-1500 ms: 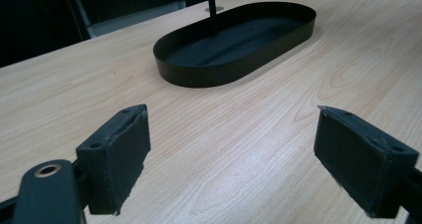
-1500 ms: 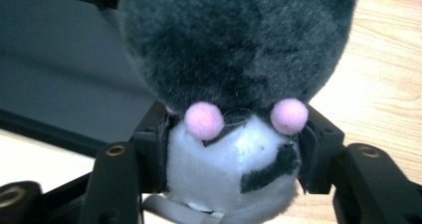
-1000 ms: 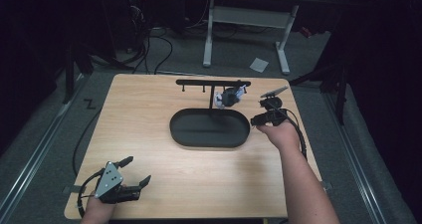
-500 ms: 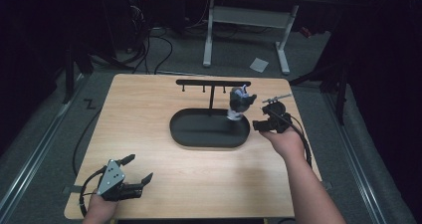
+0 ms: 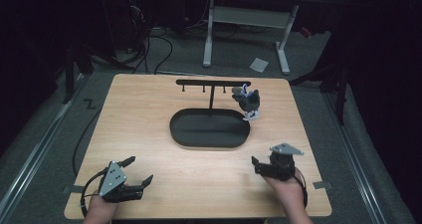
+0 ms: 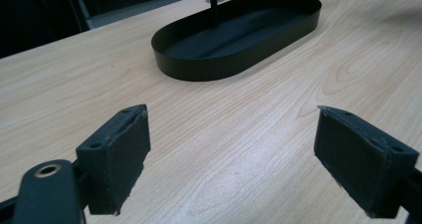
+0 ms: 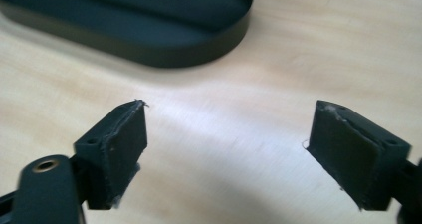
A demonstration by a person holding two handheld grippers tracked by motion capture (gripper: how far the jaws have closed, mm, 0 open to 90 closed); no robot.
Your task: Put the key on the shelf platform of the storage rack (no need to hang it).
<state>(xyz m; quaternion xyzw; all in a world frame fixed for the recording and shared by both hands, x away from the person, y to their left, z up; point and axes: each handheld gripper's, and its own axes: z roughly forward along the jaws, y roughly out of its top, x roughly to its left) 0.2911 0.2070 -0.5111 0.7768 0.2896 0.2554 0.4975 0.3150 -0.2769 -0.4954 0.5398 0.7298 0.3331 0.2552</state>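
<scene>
Hanging from the right end of the black T-shaped rack (image 5: pixel 213 83), around 1 o'clock from the table's middle, is a small dark bundle (image 5: pixel 247 101) with a bit of white and blue on it; too small to tell exactly what it is. It dangles just past the right end of the oval black tray (image 5: pixel 209 128), which sits dead center on the wooden table (image 5: pixel 149 114) with the rack's post rising from its back part.

Both grippers sit down at the near edge, well apart from that bundle. Left gripper (image 5: pixel 138 170) is at about 7 o'clock, jaws spread wide with nothing between them; its own view shows just bare wood between the 2 pads and the tray up ahead at 12. Right gripper (image 5: pixel 256 163) is at about 5 o'clock, grey plate on top, jaws also released and holding nothing, with the tray's rim (image 7: pixel 199 50) across the top of its view. Each one rests in a hand at the table edge.
</scene>
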